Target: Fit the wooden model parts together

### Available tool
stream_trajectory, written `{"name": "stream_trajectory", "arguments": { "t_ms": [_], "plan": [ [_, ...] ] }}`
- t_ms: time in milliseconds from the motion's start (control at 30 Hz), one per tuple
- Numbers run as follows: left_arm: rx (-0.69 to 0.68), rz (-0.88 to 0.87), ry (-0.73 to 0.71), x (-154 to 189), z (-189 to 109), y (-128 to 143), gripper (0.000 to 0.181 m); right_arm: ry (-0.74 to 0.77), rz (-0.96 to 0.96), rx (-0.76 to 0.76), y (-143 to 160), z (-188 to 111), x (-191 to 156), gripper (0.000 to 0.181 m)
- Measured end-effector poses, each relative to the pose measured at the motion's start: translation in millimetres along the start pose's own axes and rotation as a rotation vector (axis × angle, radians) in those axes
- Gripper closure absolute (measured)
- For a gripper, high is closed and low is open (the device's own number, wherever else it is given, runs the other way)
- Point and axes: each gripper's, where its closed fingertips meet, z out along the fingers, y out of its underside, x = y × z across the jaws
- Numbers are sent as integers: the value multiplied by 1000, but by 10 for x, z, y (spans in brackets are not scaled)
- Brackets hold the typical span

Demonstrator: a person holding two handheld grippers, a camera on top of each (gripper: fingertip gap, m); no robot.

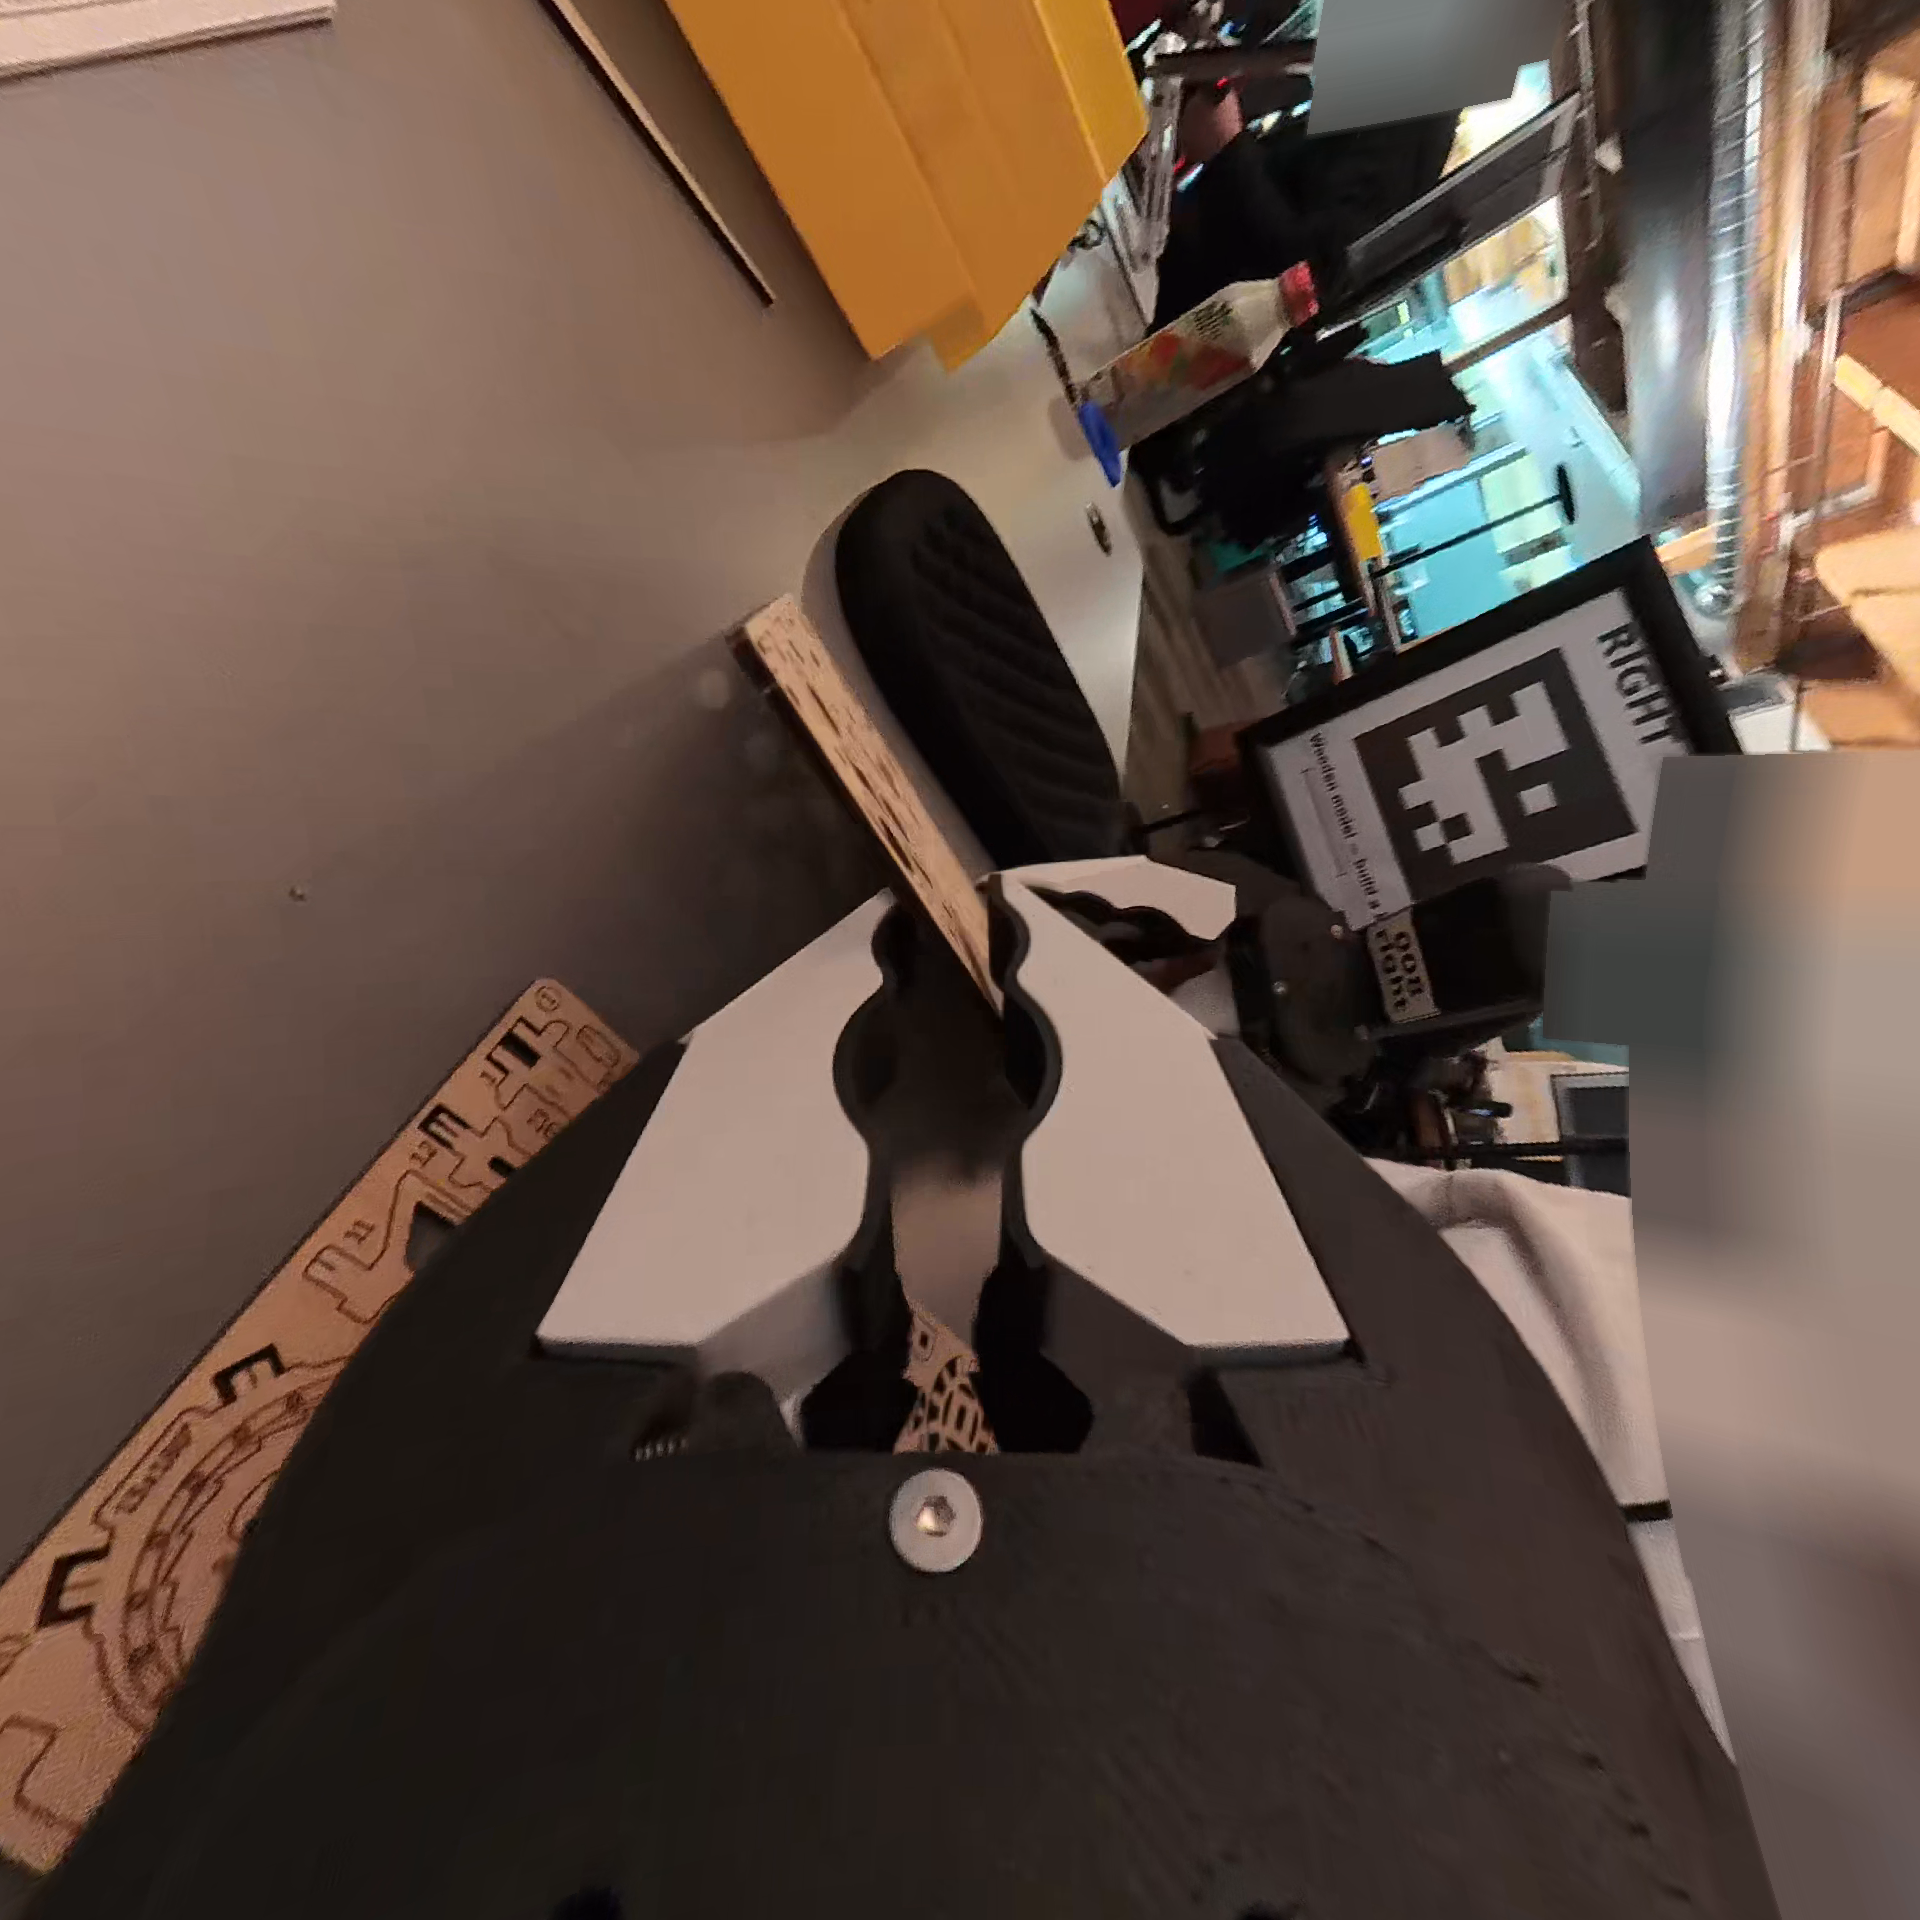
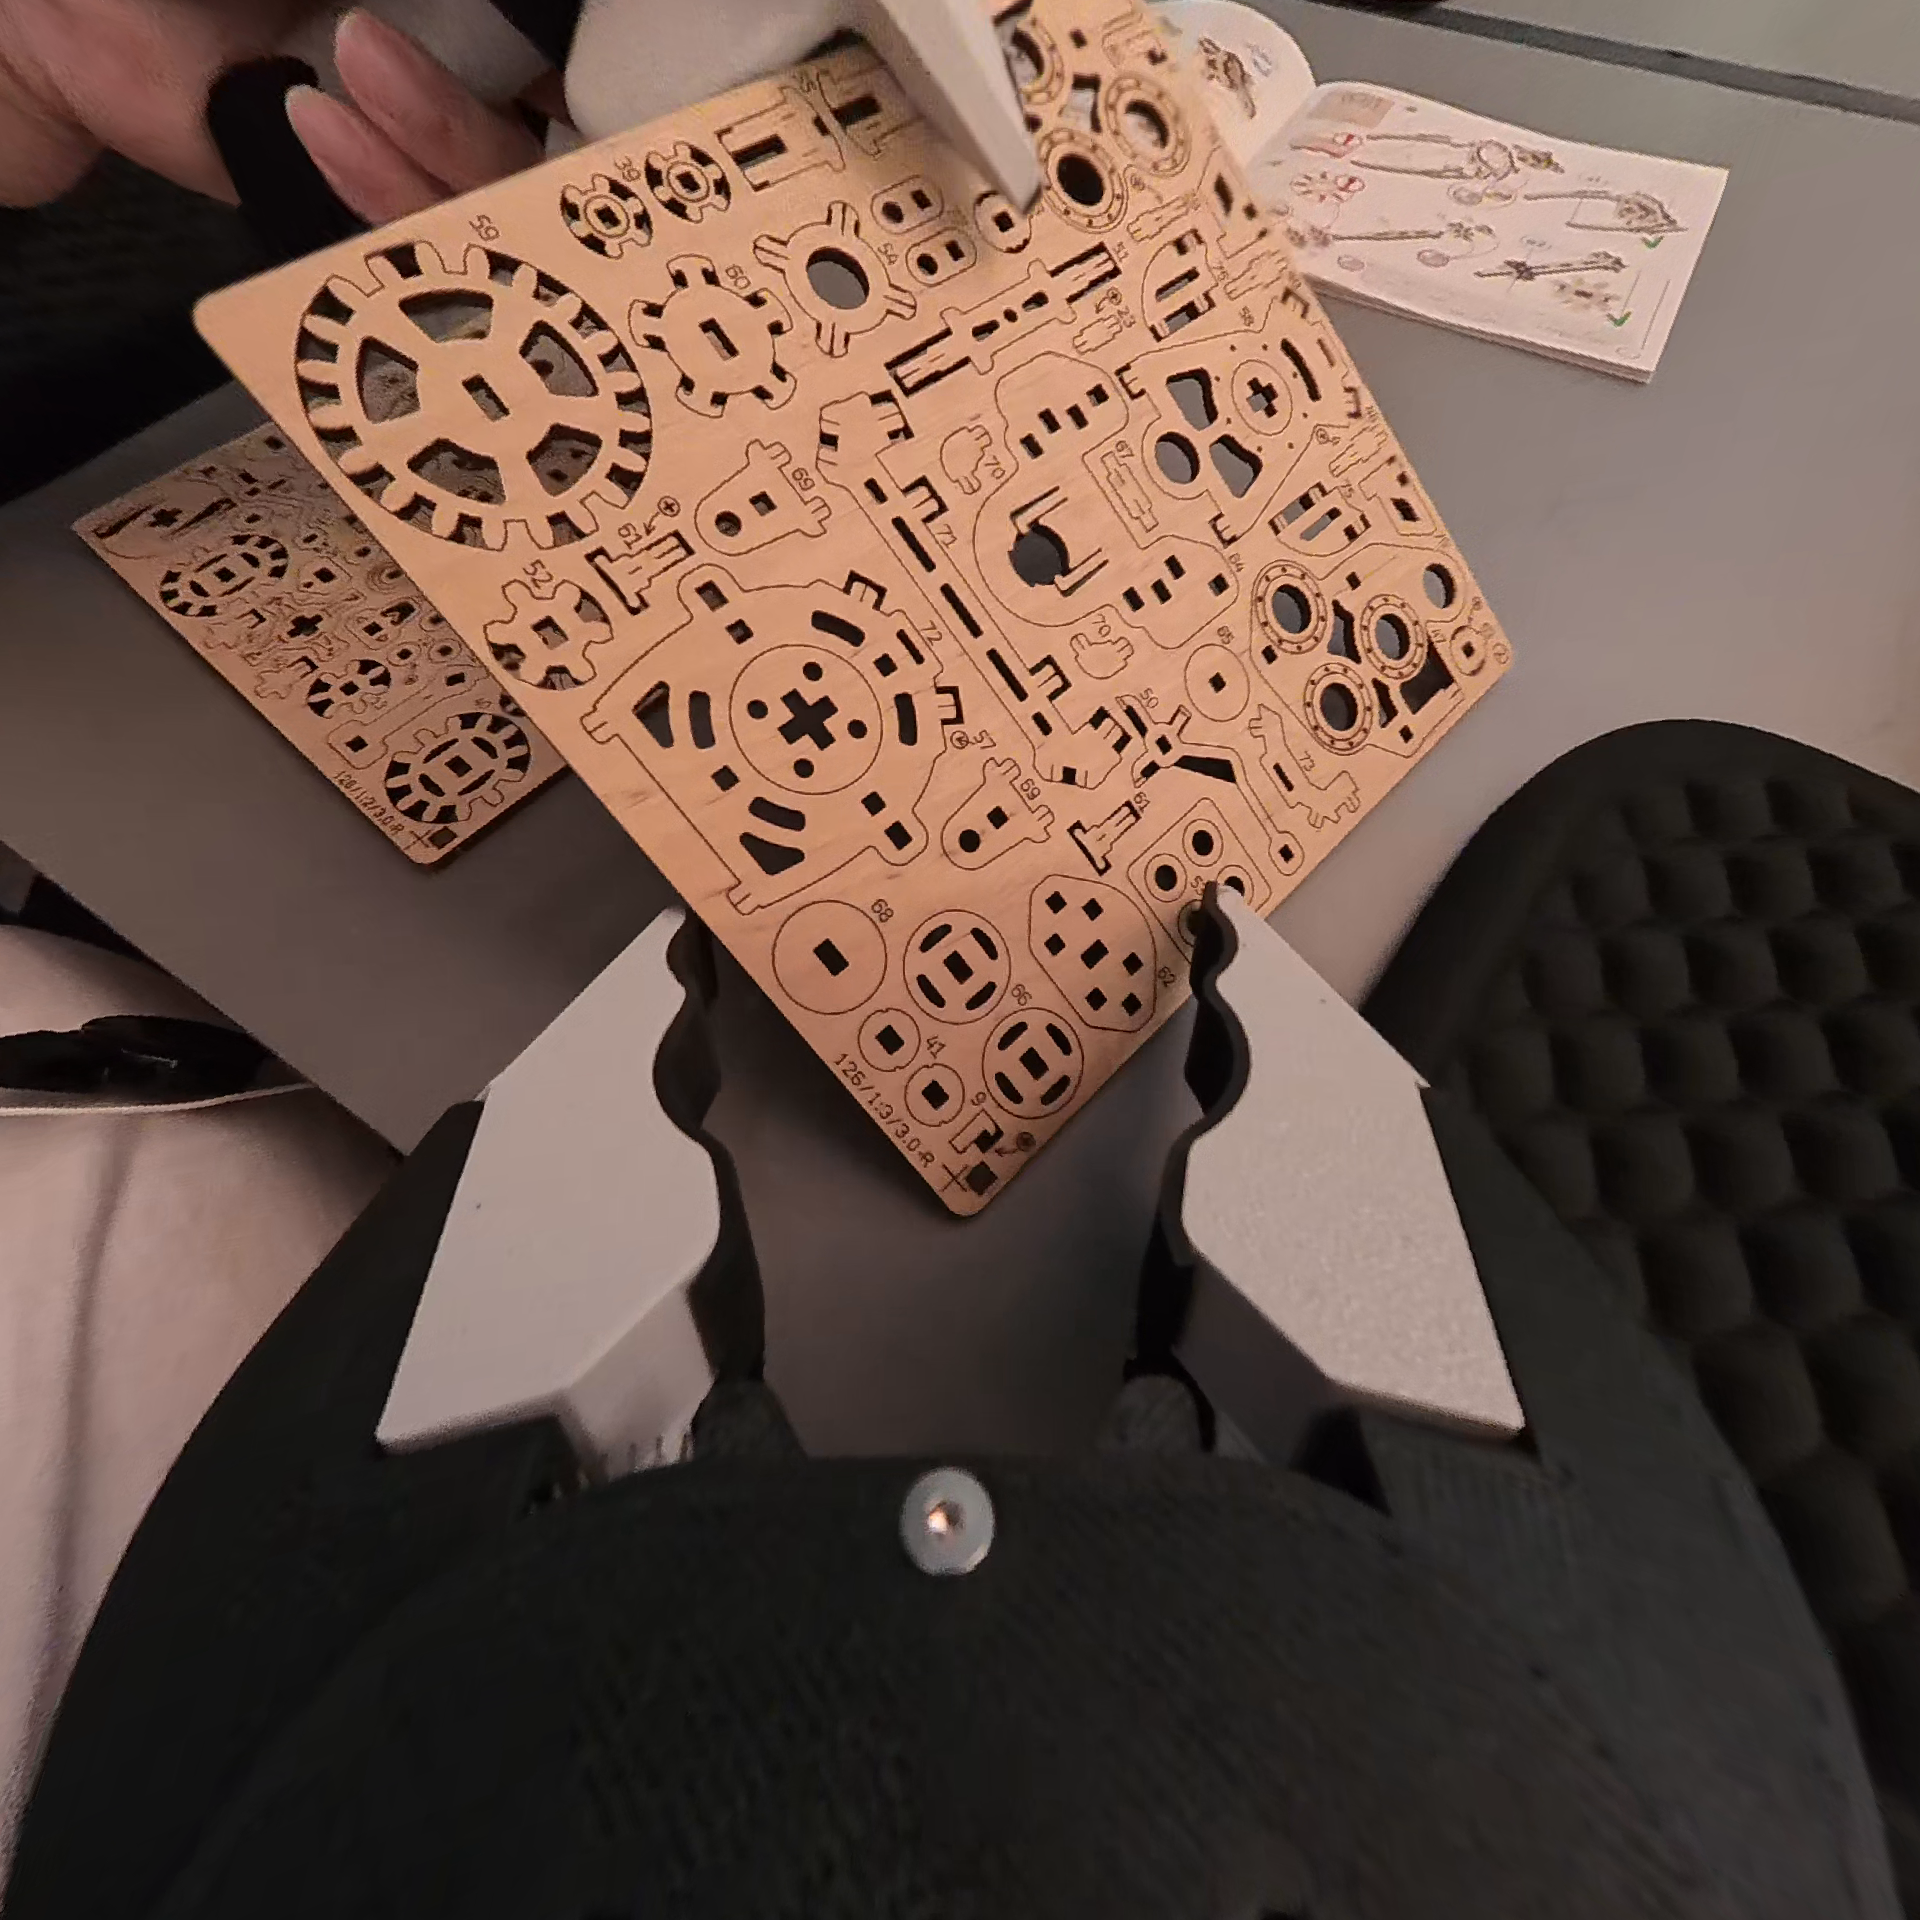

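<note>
Left tongs point(image 1: 951, 914) pressed together on the edge of a laser-cut wooden sheet point(image 2: 862, 582), holding it up off the grey tabletop point(image 2: 1621, 540), tilted. Right tongs point(image 2: 951, 925) spread wide, nothing between them; their right tip touches the sheet's near edge, near a small round hole. Parts unpopped in the sheet: one big gear, smaller cogs, slotted plates. A second wooden sheet point(image 2: 312, 644) lies flat on the tabletop, partly under the raised one. An open instruction booklet point(image 2: 1486, 218) lies beyond. Black dimpled pad point(image 2: 1704, 1039) on the right. A person's hand point(image 2: 208, 104) grips the left tool.
</note>
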Motion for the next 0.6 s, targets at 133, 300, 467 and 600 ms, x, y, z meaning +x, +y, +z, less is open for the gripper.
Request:
{"name": "stream_trajectory", "arguments": {
  "t_ms": [133,300,467,600],
  "plan": [
    [-1,3,5,19,-39,39,174,-39,4,32,-27,-25,-37,88],
    [82,6,77,182,-247,2,181,-246,138,220,-371,-275,-186,83],
    [166,54,117,361,-545,30,181,-373,362,377,-723,-438,39,85],
    [223,88,146,491,-762,85,181,-575,565,425,-1040,-307,32,87]
  ]
}}
